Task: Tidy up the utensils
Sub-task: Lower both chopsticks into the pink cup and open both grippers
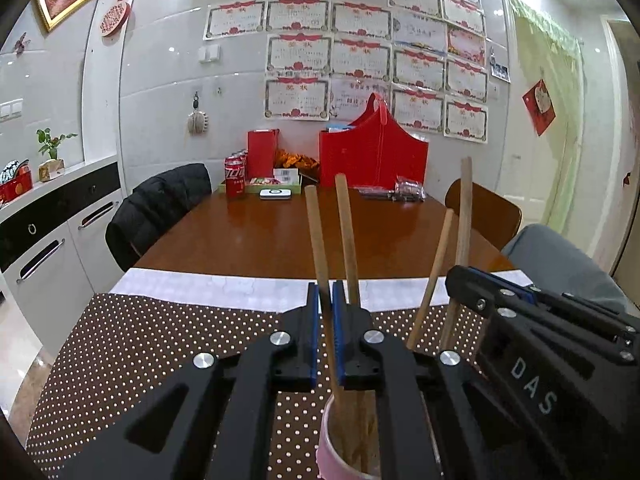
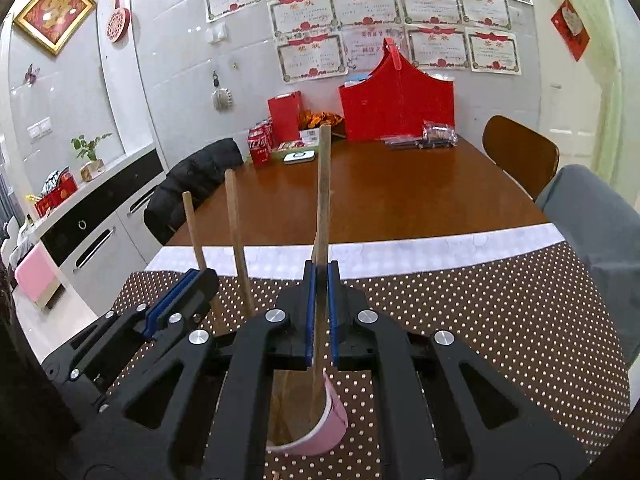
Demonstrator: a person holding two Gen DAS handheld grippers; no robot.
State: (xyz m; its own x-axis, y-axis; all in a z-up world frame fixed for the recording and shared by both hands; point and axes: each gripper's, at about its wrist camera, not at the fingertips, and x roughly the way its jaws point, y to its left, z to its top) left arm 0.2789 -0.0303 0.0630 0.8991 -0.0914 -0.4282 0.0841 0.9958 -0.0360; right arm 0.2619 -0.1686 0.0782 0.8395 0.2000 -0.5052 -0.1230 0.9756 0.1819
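Note:
My left gripper (image 1: 326, 292) is shut on a wooden chopstick (image 1: 317, 232) whose lower end reaches into a pink cup (image 1: 330, 440) on the brown dotted mat (image 1: 140, 340). A second chopstick (image 1: 346, 232) stands in the cup just behind the right finger. My right gripper (image 2: 321, 272) is shut on another chopstick (image 2: 324, 184) that also runs down into the pink cup (image 2: 330, 424). The two grippers sit side by side: the right gripper (image 1: 466, 276) shows with two sticks by it, and the left gripper (image 2: 196, 276) shows at the left.
The wooden table (image 1: 248, 232) carries red cola cans (image 1: 235, 178), a red bag (image 1: 372, 156) and packets at its far end. A chair with a black jacket (image 1: 160, 208) stands left, a brown chair (image 2: 520, 156) right. Grey cloth (image 2: 592, 208) is at the right edge.

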